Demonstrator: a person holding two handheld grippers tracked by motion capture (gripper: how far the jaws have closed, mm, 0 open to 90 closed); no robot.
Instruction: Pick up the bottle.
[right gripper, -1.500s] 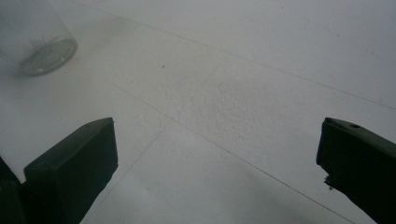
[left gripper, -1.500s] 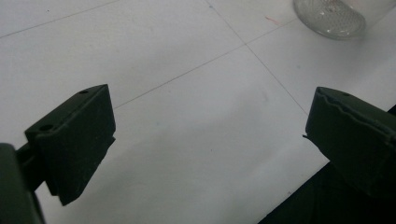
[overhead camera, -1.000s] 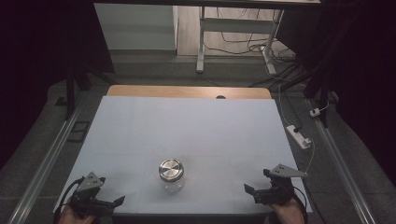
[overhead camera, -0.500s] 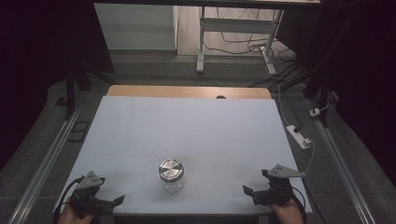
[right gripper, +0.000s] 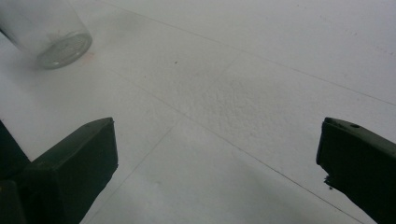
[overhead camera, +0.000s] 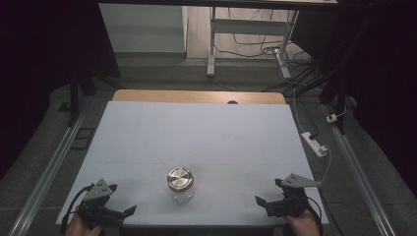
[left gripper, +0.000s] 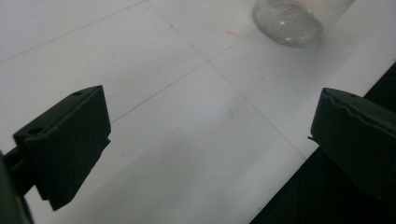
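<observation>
Dim room: white-topped table on grey floor, cables beyond, white desk legs behind.

white table top lay bare in the middle | wooden edge ran along its far side | white power strip sat right | cables trailed on far floor
</observation>
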